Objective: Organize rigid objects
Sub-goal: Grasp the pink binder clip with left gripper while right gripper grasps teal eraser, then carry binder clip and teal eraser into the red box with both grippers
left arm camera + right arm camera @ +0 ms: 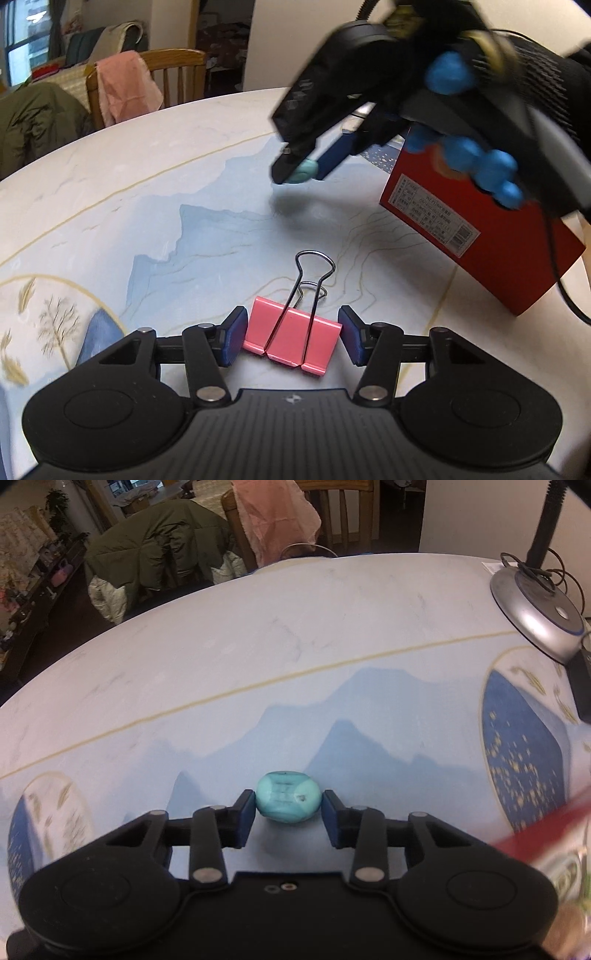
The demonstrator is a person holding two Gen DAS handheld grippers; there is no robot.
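A pink binder clip with wire handles lies on the table between the pads of my left gripper; the left pad touches it and a small gap shows at the right pad. My right gripper is shut on a rounded teal stone and holds it above the table. In the left wrist view the right gripper hangs in the air at upper right with the teal stone at its tips, next to a red box.
The table has a blue mountain pattern with gold lines. A silver lamp base with cables stands at the far right. Chairs with a pink cloth and an olive jacket stand beyond the far edge.
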